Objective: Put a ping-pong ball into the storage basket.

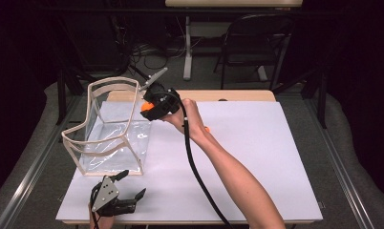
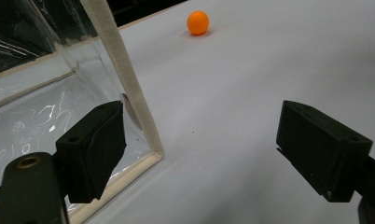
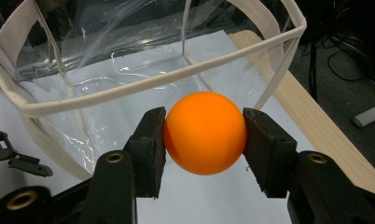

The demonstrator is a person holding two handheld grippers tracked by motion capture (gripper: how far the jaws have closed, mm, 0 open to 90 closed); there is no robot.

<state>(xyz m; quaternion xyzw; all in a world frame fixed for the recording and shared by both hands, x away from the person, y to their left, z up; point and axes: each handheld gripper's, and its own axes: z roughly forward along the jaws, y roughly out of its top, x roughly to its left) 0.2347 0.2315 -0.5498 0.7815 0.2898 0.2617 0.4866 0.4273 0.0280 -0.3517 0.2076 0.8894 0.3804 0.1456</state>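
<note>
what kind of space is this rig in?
Probably a lab or recording studio, not a home: black surroundings around a table covered in a white sheet, loose cables on the floor, and a folding chair and desk legs behind.

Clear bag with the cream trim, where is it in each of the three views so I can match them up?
High view: the bag stands left of centre on the tabletop.
Left gripper view: its corner is at the left, by the left jaw.
Right gripper view: its open rim spans the top, behind the ball.
Shared landmark: the white tabletop under it.
</note>
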